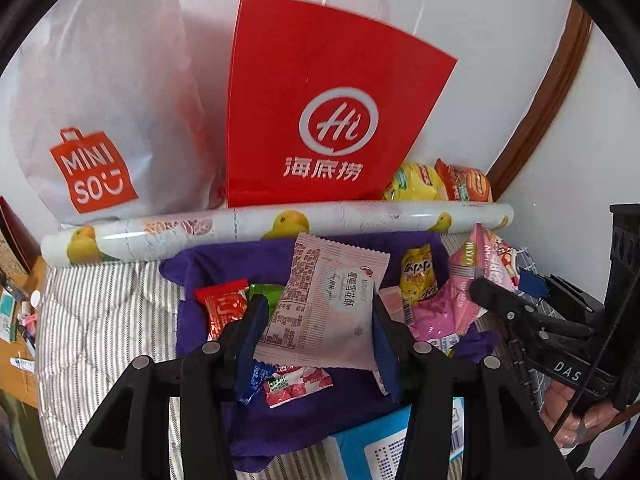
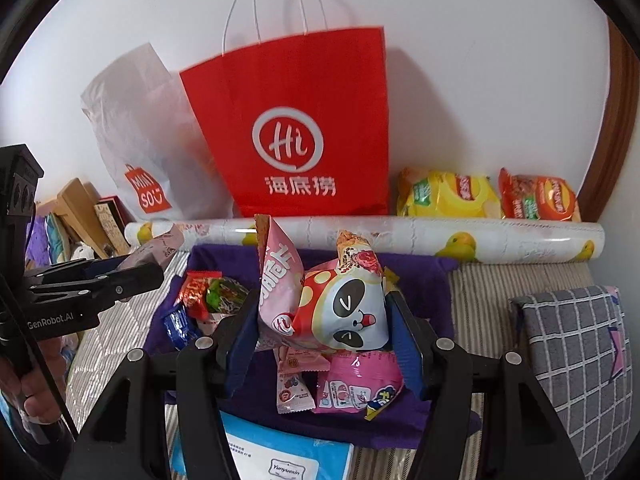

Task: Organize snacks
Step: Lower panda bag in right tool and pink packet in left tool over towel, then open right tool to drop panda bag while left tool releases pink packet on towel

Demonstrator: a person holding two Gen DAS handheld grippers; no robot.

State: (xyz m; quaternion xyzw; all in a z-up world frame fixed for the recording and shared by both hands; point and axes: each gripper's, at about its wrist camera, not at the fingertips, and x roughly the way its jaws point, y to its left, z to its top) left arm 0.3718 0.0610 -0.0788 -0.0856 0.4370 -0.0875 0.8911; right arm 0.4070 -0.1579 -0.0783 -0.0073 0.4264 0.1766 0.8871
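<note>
While left tongs (image 1: 316,316) clamp pale-pink packet (image 1: 328,304), label-side up, crinkled

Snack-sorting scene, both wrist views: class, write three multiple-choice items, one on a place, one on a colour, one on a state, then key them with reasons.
1. Where do the two crisp bags lie?
A. behind the duck-print roll, against the wall
B. on the purple cloth
C. inside the white bag

2. What colour is the paper bag with the Hi logo?
A. blue
B. red
C. green

3. What is the left gripper doing?
A. hanging open
B. shut on nothing
C. shut on a pale pink packet

Key: 1 A, the yellow crisp bag and orange crisp bag sit beyond the duck-print roll. 2 B, the paper bag is red. 3 C, the left gripper clamps the pale pink packet between its fingers.
</note>
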